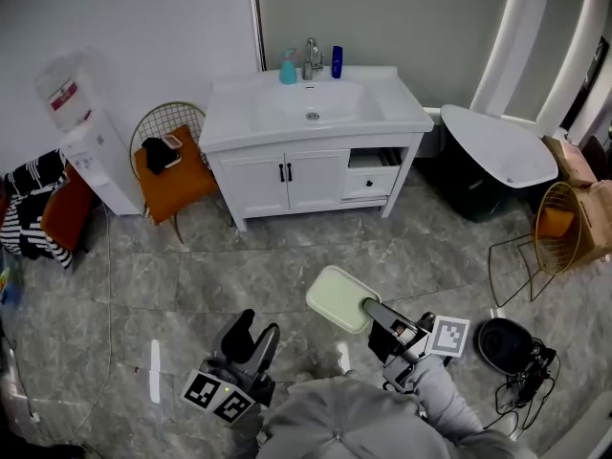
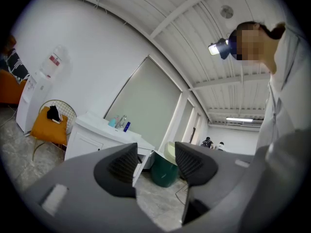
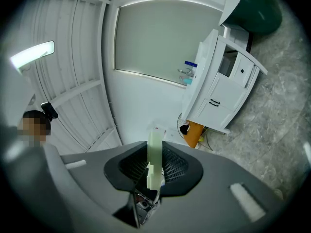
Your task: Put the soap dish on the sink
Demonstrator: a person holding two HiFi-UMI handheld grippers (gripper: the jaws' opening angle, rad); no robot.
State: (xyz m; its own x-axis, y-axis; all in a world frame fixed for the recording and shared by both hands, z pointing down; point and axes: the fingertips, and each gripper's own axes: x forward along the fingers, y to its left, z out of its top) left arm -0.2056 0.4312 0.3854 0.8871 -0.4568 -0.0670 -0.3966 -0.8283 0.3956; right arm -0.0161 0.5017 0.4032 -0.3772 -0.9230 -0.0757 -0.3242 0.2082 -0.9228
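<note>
The soap dish (image 1: 341, 297) is a pale green rounded tray, held out flat over the grey floor by my right gripper (image 1: 375, 311), which is shut on its near edge. In the right gripper view the soap dish (image 3: 155, 157) shows edge-on, pinched between the ribbed pads. The white sink (image 1: 313, 107) sits on a white cabinet across the floor, well ahead of both hands. My left gripper (image 1: 256, 334) hangs lower left, open and empty; its pads (image 2: 122, 163) stand apart in the left gripper view, with the sink (image 2: 104, 126) far behind them.
A tap (image 1: 312, 57), a teal bottle (image 1: 288, 68) and a blue bottle (image 1: 337, 61) stand at the sink's back. An orange chair (image 1: 173, 171) and water dispenser (image 1: 81, 127) are left of the cabinet. A white-lidded green bin (image 1: 492, 161), a wire basket (image 1: 547, 232) and cables (image 1: 516, 357) lie right.
</note>
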